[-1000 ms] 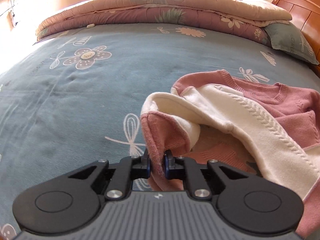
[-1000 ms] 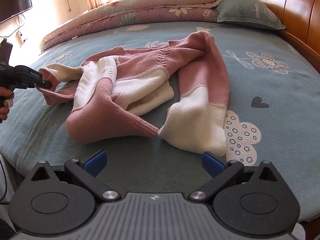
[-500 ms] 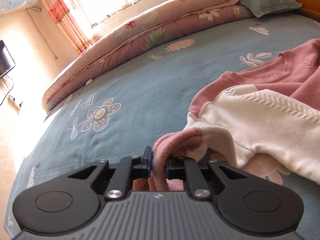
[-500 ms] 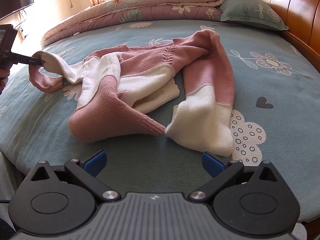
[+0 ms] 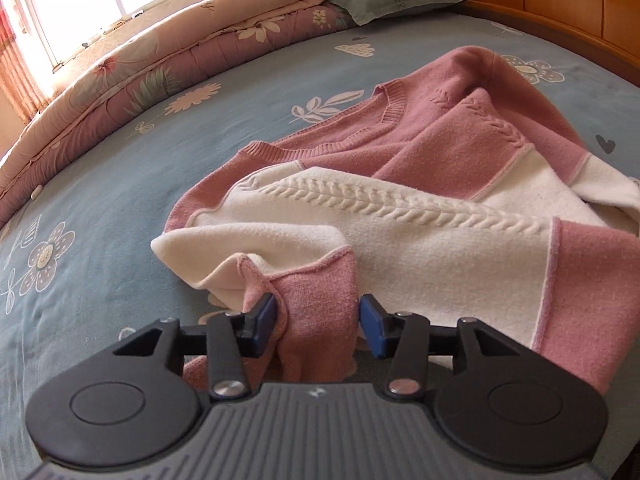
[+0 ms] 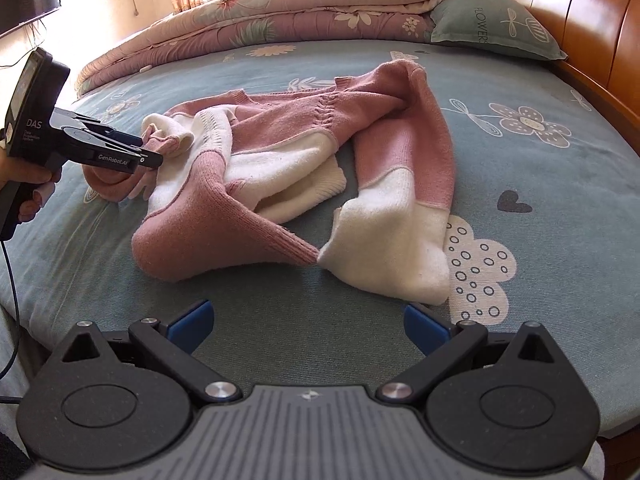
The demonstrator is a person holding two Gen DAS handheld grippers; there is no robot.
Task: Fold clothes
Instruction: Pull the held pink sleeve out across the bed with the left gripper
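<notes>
Sweater (image 6: 304, 168), pink and cream knit, lies crumpled on the bed (image 6: 280, 320), roughly mid-mattress. Relative to the sweater: folded quilt (image 6: 304, 12) is behind it along the far edge of the bed, grey-green pillow (image 6: 496, 24) behind and to its right against the wooden headboard (image 6: 580, 20).

Left tongs (image 5: 318, 322): jaws have just been opening, now partway apart. The pink cuff (image 5: 316, 312) of one sleeve sits between the blue pads (image 5: 264, 322). The left pad touches the cuff edge; the right pad is just clear of the fabric. No clamp visible, so it's released or nearly so. In the right wrist view the same tongs (image 6: 154, 158) sit at the sweater's left end, tips at the bunched cuff, held by a hand (image 6: 28, 184) with a cable trailing down.

Right tongs (image 6: 306, 326): wide apart, nothing between the pads. They sit at the near side of the sweater, over bare sheet, apart from the fabric. The nearest parts are the cream sleeve end (image 6: 388, 264) and the pink ribbed hem fold (image 6: 192, 240).

Sweater state: unfolded, body twisted, one sleeve draped down its right side, collar (image 5: 392, 108) facing the quilt.
</notes>
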